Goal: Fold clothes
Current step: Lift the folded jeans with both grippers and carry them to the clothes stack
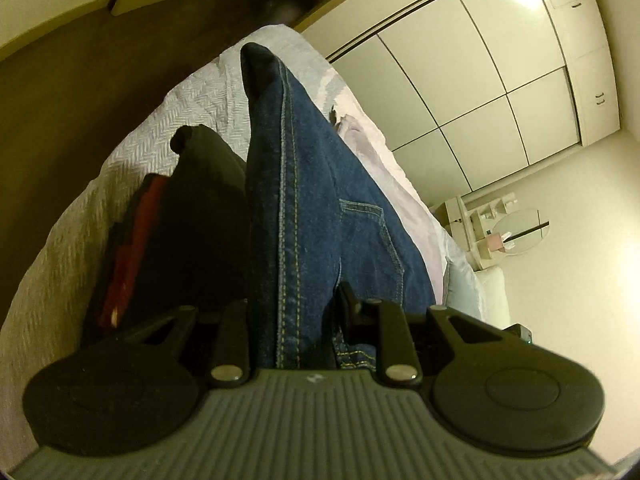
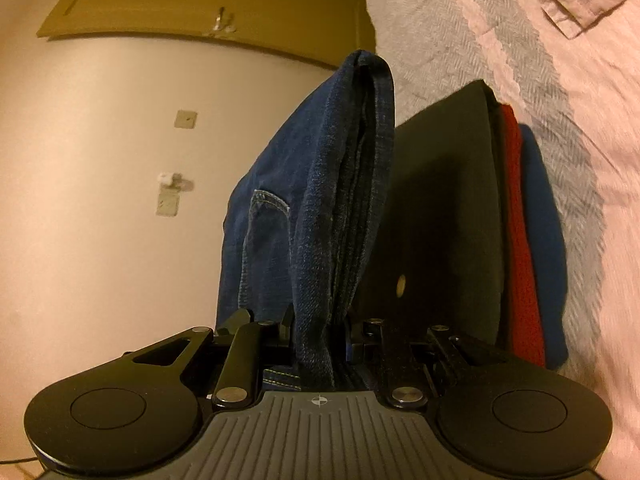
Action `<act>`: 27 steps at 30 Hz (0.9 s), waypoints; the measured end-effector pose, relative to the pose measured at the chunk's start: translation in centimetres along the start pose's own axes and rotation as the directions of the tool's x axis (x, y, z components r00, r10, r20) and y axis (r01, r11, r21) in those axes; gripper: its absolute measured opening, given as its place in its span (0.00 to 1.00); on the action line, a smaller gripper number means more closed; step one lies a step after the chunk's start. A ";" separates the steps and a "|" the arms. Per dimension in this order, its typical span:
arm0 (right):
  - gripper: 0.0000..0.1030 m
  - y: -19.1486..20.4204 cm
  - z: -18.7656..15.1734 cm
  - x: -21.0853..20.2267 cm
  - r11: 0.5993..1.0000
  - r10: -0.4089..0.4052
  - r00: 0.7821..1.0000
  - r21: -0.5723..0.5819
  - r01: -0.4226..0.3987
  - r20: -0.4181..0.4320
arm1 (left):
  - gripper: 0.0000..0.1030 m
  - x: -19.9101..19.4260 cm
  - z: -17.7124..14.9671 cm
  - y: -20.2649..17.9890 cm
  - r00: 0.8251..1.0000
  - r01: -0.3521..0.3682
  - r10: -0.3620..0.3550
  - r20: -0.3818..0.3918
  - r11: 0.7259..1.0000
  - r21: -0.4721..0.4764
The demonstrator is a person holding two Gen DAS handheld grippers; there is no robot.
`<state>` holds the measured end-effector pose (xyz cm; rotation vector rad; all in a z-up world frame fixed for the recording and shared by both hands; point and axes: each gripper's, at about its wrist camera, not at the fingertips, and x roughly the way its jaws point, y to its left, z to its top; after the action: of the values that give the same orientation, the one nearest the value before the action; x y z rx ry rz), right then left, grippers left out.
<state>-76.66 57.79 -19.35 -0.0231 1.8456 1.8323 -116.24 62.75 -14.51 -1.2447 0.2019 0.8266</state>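
Observation:
Folded blue jeans [image 1: 312, 184] are lifted above the bed, one end pinched in each gripper. In the left wrist view my left gripper [image 1: 292, 306] is shut on the denim, which runs away from the camera with a back pocket showing. In the right wrist view my right gripper [image 2: 320, 324] is shut on the jeans [image 2: 320, 184], whose folded layers stand up between its fingers. Beside the jeans a stack of folded clothes [image 2: 448, 220] lies on the bed, black on top, with red [image 2: 520, 240] and blue layers beneath. The same stack [image 1: 192, 216] appears left of the jeans.
The bed [image 1: 168, 120] has a pale herringbone cover and a pink sheet [image 2: 592, 120]. A white wardrobe [image 1: 480, 80] fills the far wall, with a small dresser and mirror [image 1: 516, 232] near it. Dark floor [image 1: 80, 80] runs along the bed's edge. A door [image 2: 208, 4] is behind.

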 end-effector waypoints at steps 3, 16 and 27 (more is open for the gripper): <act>0.19 -0.5 1.9 1.6 0.999 -0.033 0.999 0.014 0.033 0.006 | 0.21 0.7 0.8 1.2 1.000 0.007 -0.007 -0.021 1.000 -0.018; 0.26 -3.4 4.5 4.2 0.975 -0.216 0.976 0.046 0.216 -0.012 | 0.25 7.8 1.8 7.0 0.991 -0.037 0.032 -0.129 0.999 -0.032; 0.39 2.2 1.2 2.2 0.827 -0.440 0.872 -0.282 0.486 0.213 | 0.22 0.7 -0.5 1.3 0.945 -0.321 0.306 0.114 0.936 0.147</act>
<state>-78.99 59.84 -18.06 -0.4204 1.2745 1.7091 -116.44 62.66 -16.04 -1.0310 0.3961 1.1174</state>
